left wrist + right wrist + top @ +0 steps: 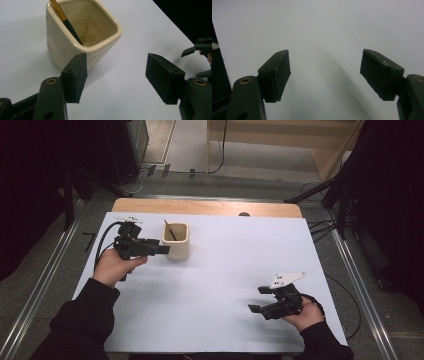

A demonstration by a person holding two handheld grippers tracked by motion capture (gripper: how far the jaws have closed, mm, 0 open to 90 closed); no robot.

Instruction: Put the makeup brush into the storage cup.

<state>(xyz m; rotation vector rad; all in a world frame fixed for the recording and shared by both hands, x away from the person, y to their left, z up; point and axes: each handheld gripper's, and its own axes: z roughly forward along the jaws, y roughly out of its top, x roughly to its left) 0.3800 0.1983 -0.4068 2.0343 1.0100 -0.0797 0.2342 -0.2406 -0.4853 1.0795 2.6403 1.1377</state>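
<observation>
Left tool stood with its jaws spread wide and nothing between them, pointing level at the cream cup. Seen along the left gripper view, the cup lay ahead and off toward one pad, whose tip sat just beside the cup's lower wall; contact could not be confirmed. The other pad stood well clear of the cup, over bare surface. Judged from this, the gap would have to shift sideways before the cup sat between the pads.

Cup: glazed ceramic, smooth, squarish with rounded corners, upright and open-topped. A slender brush leaned inside it, handle gold above and dark below, its long axis tilted away from the tool.

Right tool was also wide open and empty, held well apart from the cup near the table's front edge. The left hand was plainly the nearer to the cup.

Table: flat, matte white sheet over a wooden top.
</observation>
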